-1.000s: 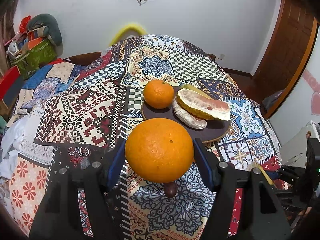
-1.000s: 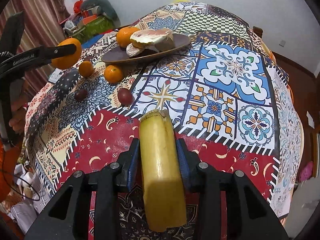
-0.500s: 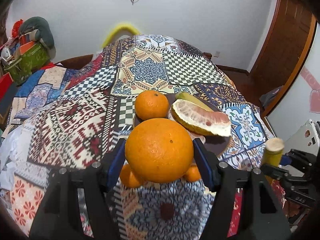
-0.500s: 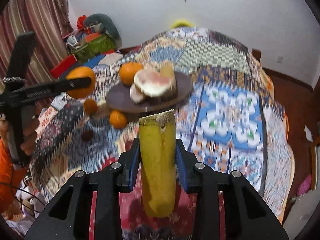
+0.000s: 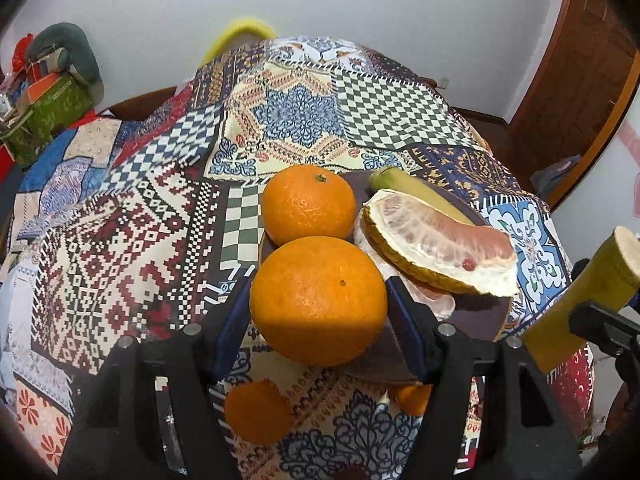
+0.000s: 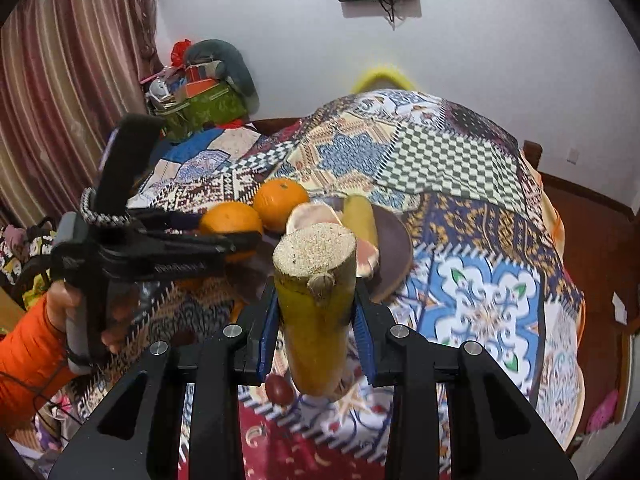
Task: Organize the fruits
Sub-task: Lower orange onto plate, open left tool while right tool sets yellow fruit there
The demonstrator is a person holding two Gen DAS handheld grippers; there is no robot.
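Since the earlier frames, both grippers have closed in on the brown plate (image 5: pixel 480 316); the plate and its fruit now fill more of each view, and the right gripper's load stands higher above the cloth. From left to right in the right wrist view: an orange sleeve (image 6: pixel 24 360) and hand (image 6: pixel 66 308) hold the left gripper (image 5: pixel 318 316), whose blue pads pinch a large orange (image 5: pixel 318 300) from both sides. This orange hangs over the near left rim of the plate. On the plate, a second orange (image 5: pixel 308 204) sits at the left side, with a peeled pomelo section (image 5: pixel 436 244) beside it on the right and a yellow-green banana piece (image 5: pixel 416 192) behind the pomelo at the far rim. Two small tangerines (image 5: pixel 258 412) lie on the patterned tablecloth (image 5: pixel 132 248) just off the near rim of the plate. At the right, the right gripper (image 6: pixel 316 320) clamps a cut section of sugarcane (image 6: pixel 316 292) upright between its blue pads, near the right rim of the plate. A dark red fruit (image 6: pixel 279 388) lies on the cloth beneath it.
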